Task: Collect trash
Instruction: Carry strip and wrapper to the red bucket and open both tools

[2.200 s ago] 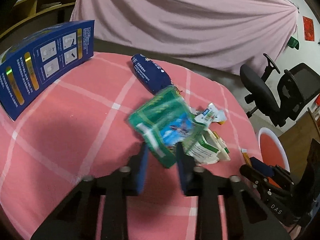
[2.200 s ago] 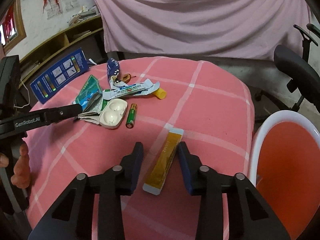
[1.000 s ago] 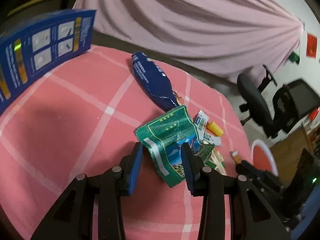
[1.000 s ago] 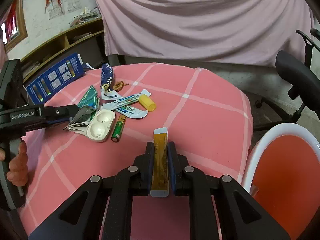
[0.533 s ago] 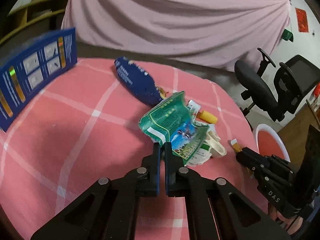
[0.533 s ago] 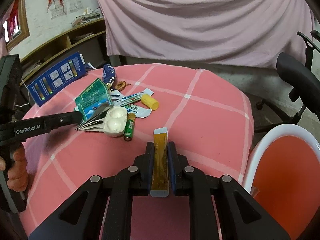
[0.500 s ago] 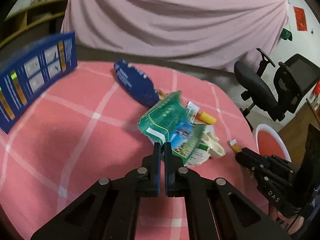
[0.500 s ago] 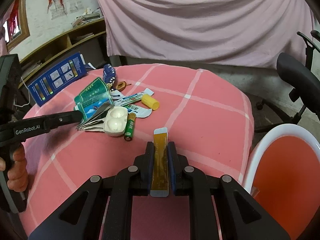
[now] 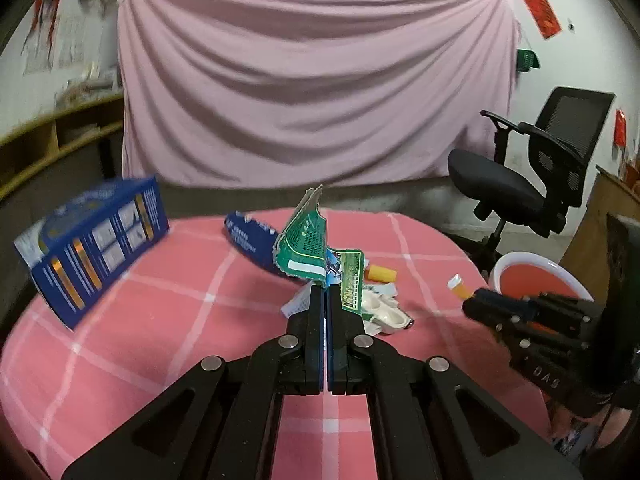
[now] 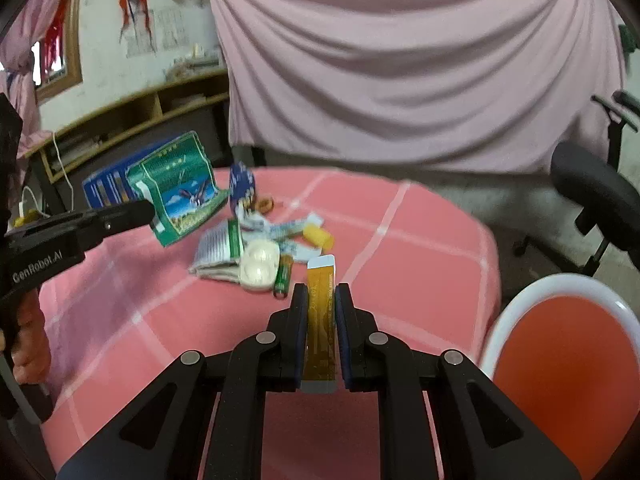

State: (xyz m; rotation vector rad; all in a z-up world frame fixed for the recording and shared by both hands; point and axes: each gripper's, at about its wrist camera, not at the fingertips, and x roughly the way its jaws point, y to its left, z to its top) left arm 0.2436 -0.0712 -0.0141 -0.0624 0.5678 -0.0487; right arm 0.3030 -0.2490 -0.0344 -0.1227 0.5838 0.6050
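Pink-checked counter [image 10: 420, 272]: right tongs [image 10: 322, 304] clamp the yellow sachet [image 10: 321, 280] lengthwise, bin [image 10: 560, 344] just right; left tongs [image 9: 325, 300] pinch the green wrapper [image 9: 308, 240].

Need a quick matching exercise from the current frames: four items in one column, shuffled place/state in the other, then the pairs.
Items:
1. green wrapper
2. orange sachet
3. battery
4. white-rimmed bin

States:
A. lying on the pink tablecloth beside a white tray
B. beside the table, orange inside
C. lifted, pinched by left gripper
D. clamped between right gripper fingers

Pairs: 1-C, 2-D, 3-A, 4-B
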